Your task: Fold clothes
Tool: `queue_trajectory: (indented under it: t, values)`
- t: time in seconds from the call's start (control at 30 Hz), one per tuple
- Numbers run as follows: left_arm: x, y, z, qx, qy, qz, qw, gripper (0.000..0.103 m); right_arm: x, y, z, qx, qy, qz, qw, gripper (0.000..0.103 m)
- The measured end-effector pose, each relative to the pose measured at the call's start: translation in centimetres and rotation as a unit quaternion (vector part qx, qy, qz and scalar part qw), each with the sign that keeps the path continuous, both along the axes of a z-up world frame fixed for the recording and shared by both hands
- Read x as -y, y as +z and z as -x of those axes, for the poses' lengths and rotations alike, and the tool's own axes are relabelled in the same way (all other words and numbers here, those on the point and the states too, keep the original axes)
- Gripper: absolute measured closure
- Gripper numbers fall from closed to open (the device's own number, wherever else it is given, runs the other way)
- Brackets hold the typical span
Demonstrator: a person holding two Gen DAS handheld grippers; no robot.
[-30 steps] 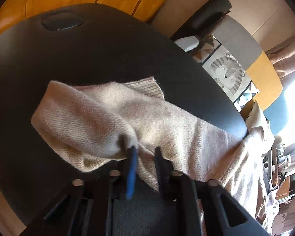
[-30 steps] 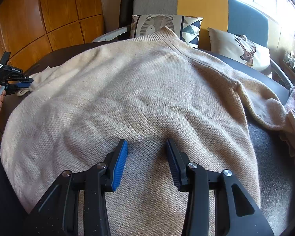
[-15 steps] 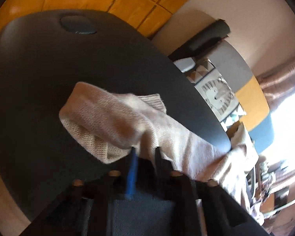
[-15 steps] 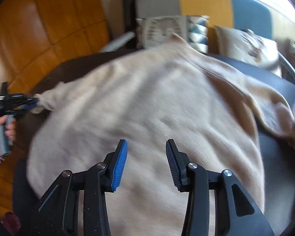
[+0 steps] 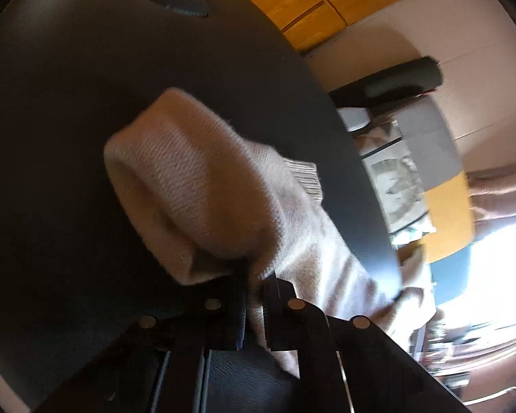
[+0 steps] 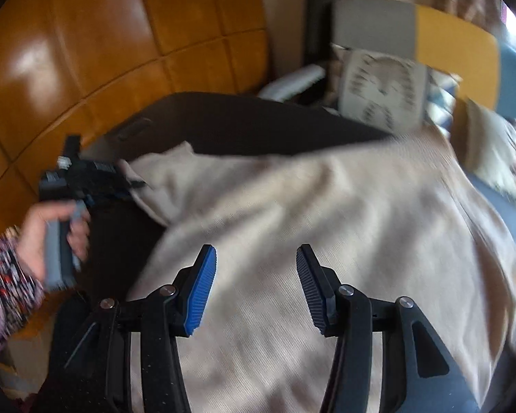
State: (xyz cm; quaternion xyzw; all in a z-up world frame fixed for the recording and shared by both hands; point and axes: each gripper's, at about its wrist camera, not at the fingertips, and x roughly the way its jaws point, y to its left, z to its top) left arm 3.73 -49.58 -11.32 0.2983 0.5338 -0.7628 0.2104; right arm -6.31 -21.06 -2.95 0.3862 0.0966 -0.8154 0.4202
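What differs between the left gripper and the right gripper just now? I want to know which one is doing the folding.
1. The left gripper has beige knit sweater sleeve fabric pinched between its closing jaws; the right gripper holds nothing.
2. The left gripper's jaws stand nearly together; the right gripper's stand wide apart.
3. The left gripper works at the sleeve end over the dark table; the right gripper hangs above the sweater's body.

Both have black frames and angle downward.

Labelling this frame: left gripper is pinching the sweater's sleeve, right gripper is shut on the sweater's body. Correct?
Not quite. The left gripper does pinch the sleeve of the beige sweater, but the right wrist view shows the right gripper open, its fingers spread above the sweater's body and holding nothing.
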Motion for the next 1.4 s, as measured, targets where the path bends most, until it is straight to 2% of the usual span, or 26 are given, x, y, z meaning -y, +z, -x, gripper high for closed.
queue_trajectory:
  t: [0.13, 0.27, 0.37, 0.47, 0.57, 0.63, 0.7, 0.77, 0.83, 0.97, 1.07, 1.13, 1.17, 1.27, 1.33, 1.4]
  values:
    - [-1.2, 0.7, -1.6, -0.056, -0.022, 0.025, 0.9979, 0.098, 3.9, 0.9, 0.7, -0.002, 0.023, 0.009, 1.0, 0.051]
    - [-3.3, 1.5, -3.4, -0.106, -0.034, 0.041, 0.9929, 0.098, 7.0, 0.5, 0.8, 0.019, 0.042, 0.014, 0.999, 0.051]
    - [-5.0, 1.7, -4.2, -0.135, -0.042, 0.045, 0.9889, 0.098, 8.9, 0.2, 0.8, 0.038, 0.057, 0.017, 0.998, 0.051]
    - [-7.0, 1.0, -4.4, -0.142, -0.046, 0.042, 0.9879, 0.098, 10.4, 0.6, 0.7, 0.034, 0.07, 0.014, 0.997, 0.051]
    - [-8.5, -0.6, -4.4, -0.135, -0.046, 0.047, 0.9887, 0.098, 13.2, 1.0, 1.0, 0.029, 0.085, -0.011, 0.996, 0.051]
    - [-9.1, -1.9, -4.2, -0.136, -0.046, 0.035, 0.989, 0.098, 15.4, 1.0, 1.5, 0.051, 0.097, -0.021, 0.994, 0.051]
    - [-9.4, -1.6, -4.0, -0.143, -0.049, 0.053, 0.9871, 0.098, 18.1, 0.5, 2.2, 0.074, 0.105, -0.036, 0.991, 0.051]
    - [-9.6, -1.3, -3.8, -0.151, -0.055, 0.071, 0.9844, 0.098, 21.2, -0.4, 2.5, 0.068, 0.112, -0.07, 0.989, 0.051]
    - [-9.6, -1.4, -3.7, -0.15, -0.051, 0.083, 0.9838, 0.098, 24.4, -1.5, 2.6, 0.046, 0.123, -0.112, 0.985, 0.051]
    - [-9.2, -1.5, -3.6, -0.161, -0.041, 0.091, 0.9819, 0.098, 28.2, -5.0, 2.7, 0.037, 0.133, -0.193, 0.971, 0.051]
    - [-8.9, -1.5, -3.3, -0.165, -0.038, 0.093, 0.9812, 0.098, 29.6, -7.6, 3.1, 0.049, 0.127, -0.23, 0.964, 0.051]
    - [-8.8, -1.5, -3.0, -0.163, -0.038, 0.095, 0.9813, 0.098, 29.6, -8.6, 3.3, 0.057, 0.119, -0.228, 0.965, 0.051]
    - [-8.7, -1.5, -2.9, -0.164, -0.037, 0.094, 0.9812, 0.098, 29.5, -8.7, 3.4, 0.056, 0.113, -0.22, 0.967, 0.052]
    - [-8.2, -1.5, -2.6, -0.171, -0.032, 0.088, 0.9808, 0.098, 29.9, -8.5, 2.7, 0.035, 0.131, -0.214, 0.967, 0.092]
    - [-7.9, -1.6, -2.4, -0.176, -0.029, 0.084, 0.9804, 0.098, 30.2, -8.3, 2.2, 0.022, 0.141, -0.215, 0.966, 0.092]
    - [-7.5, -1.6, -2.2, -0.18, -0.026, 0.08, 0.9801, 0.098, 30.3, -7.5, 2.1, 0.022, 0.142, -0.195, 0.97, 0.093]
